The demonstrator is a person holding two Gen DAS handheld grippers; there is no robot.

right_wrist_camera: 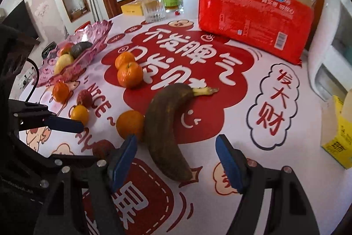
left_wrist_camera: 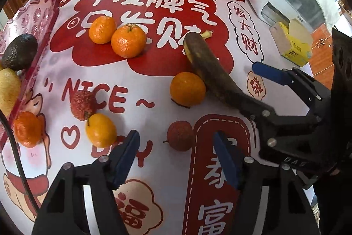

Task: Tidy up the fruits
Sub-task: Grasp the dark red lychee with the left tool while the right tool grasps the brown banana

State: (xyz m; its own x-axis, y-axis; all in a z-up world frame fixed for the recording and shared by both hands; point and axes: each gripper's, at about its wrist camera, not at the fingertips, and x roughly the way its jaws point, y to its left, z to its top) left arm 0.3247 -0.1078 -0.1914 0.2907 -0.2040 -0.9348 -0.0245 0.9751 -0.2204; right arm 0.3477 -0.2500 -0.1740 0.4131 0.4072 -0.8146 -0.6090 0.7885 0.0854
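Now we are holding both grippers spread wide and empty above the bench. Our right gripper (right_wrist_camera: 176,160) is straddling the lower end of a blackened brown banana (right_wrist_camera: 167,129). Our left gripper (left_wrist_camera: 176,160) is hovering near a red bumpy lychee (left_wrist_camera: 180,135). Several round orange mandarins (left_wrist_camera: 128,40) are lying scattered beside a pink glass tray (right_wrist_camera: 92,36).

Brown-black banana (right_wrist_camera: 167,131), orange tangerines (left_wrist_camera: 128,41), pink patterned tray (right_wrist_camera: 92,36), red-and-white printed tablecloth (right_wrist_camera: 231,180).
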